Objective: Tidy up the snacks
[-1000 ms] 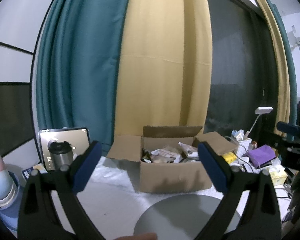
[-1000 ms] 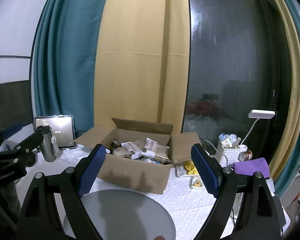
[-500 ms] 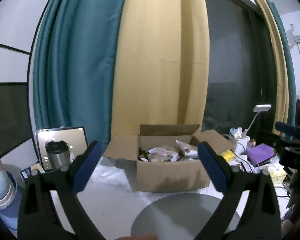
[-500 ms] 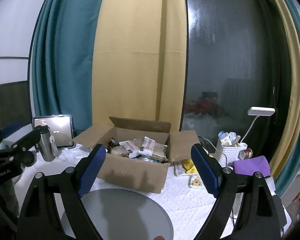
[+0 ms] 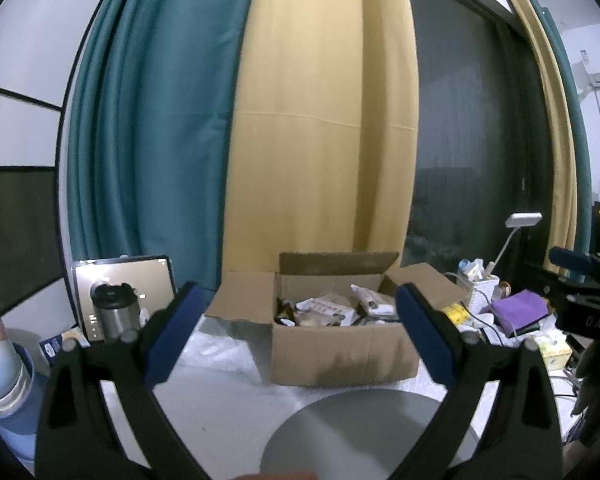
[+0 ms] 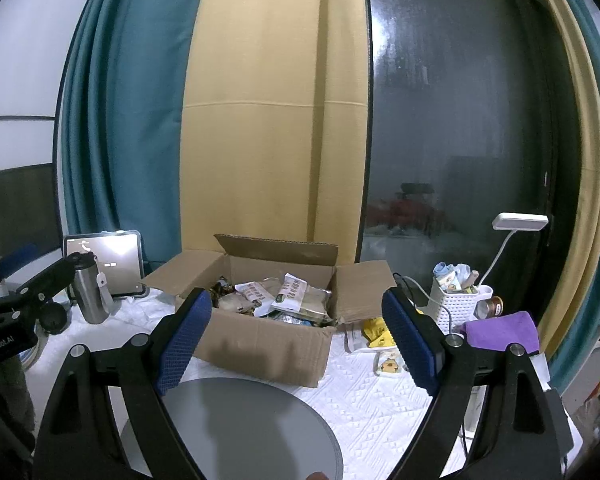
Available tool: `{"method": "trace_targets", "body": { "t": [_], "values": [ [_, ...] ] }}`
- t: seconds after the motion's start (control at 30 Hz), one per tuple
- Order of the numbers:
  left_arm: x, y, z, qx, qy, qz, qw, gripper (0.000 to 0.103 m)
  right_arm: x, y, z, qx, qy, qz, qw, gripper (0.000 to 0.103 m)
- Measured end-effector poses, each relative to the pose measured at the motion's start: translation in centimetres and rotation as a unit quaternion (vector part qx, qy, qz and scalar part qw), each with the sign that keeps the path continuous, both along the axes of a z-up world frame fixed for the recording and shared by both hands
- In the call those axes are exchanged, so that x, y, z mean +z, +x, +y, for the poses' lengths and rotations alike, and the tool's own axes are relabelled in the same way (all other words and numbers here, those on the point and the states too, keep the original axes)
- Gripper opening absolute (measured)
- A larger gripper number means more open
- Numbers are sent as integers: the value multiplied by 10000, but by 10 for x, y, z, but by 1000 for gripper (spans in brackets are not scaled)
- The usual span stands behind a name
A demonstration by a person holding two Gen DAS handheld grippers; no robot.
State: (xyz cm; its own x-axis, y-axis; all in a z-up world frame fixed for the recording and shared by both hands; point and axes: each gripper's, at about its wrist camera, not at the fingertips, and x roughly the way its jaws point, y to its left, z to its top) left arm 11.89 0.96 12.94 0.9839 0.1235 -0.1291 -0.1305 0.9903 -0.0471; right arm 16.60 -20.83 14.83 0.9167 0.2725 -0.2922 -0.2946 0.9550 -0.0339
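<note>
An open cardboard box (image 5: 340, 348) (image 6: 260, 344) full of snack packets (image 5: 332, 308) (image 6: 292, 296) stands on the white-covered table. In front of it lies a round grey plate (image 5: 364, 428) (image 6: 244, 424), bare. My left gripper (image 5: 296, 328) hovers open short of the box, blue pads wide apart with nothing between them. My right gripper (image 6: 296, 336) is open too, framing the box from the near side. A few loose yellow and white snack packets (image 6: 376, 332) lie on the cloth right of the box.
A steel flask (image 5: 112, 312) (image 6: 90, 292) and a tablet (image 6: 104, 264) stand at the left. A white basket (image 6: 456, 304), a desk lamp (image 6: 516, 228) and a purple cloth (image 6: 500, 332) crowd the right. Curtains and a dark window close the back.
In both views the box sits a little further left than a second ago; the jaws keep the same width and hold nothing.
</note>
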Motion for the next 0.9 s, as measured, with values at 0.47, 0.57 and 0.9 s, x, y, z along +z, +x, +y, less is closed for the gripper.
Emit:
{"method": "trace_targets", "body": {
  "t": [0.47,0.57,0.9],
  "values": [
    [0,0,-6,7,45,0,10000,97,-2,3,-6,-23,13,28,10000,89],
    [0,0,-8,2,74,3,10000,97,-3,4,-7,-25,18,29,10000,89],
    [-3,11,-11,-123,50,108,9999,97,-5,9,-12,-40,13,76,10000,89]
  ]
}}
